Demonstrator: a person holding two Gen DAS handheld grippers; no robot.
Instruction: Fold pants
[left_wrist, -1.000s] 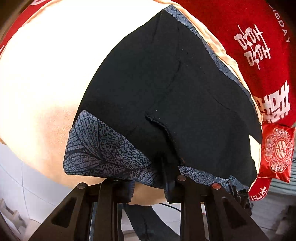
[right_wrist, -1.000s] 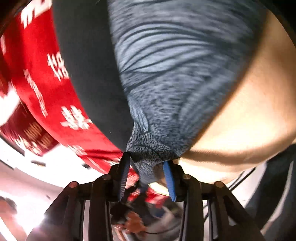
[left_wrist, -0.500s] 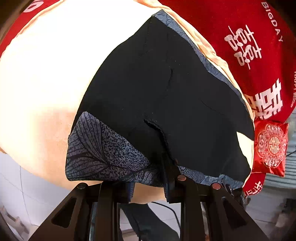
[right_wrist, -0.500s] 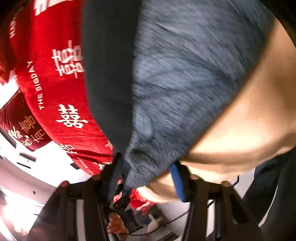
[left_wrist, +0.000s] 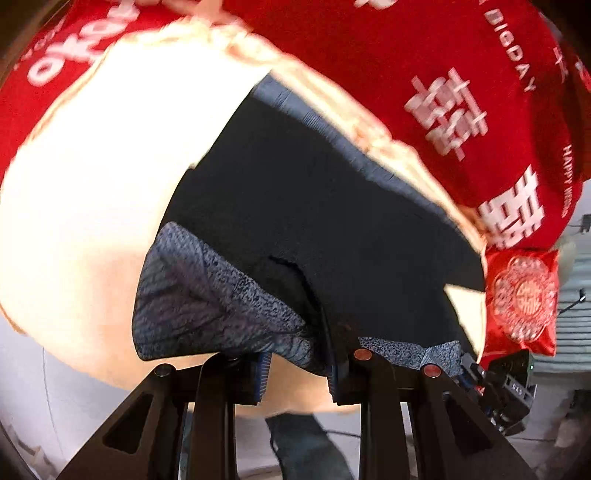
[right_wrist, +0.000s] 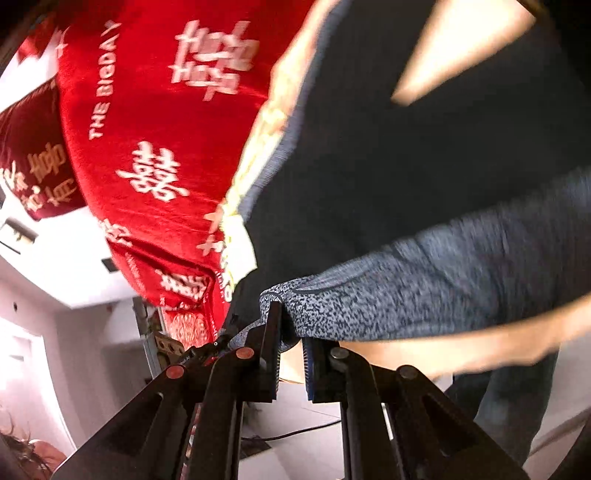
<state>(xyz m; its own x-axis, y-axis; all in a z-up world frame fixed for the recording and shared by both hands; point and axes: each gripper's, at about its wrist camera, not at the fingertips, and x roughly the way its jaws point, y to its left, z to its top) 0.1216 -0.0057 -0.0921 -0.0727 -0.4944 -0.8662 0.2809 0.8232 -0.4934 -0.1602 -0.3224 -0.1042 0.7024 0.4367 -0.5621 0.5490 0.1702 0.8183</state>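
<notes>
Pants (left_wrist: 332, 229) hem draped over both parted jaws, neither gripping, cream bedsheet (left_wrist: 92, 203) beneath.

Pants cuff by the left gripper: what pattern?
Grey-blue speckled leaf-vein print cuff on black pants; clearest in left wrist view.

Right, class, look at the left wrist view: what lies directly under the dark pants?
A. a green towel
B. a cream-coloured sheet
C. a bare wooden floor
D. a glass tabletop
B: the black pants with their grey patterned band are spread on a cream-coloured sheet, with the red blanket beyond its far edge.
</notes>
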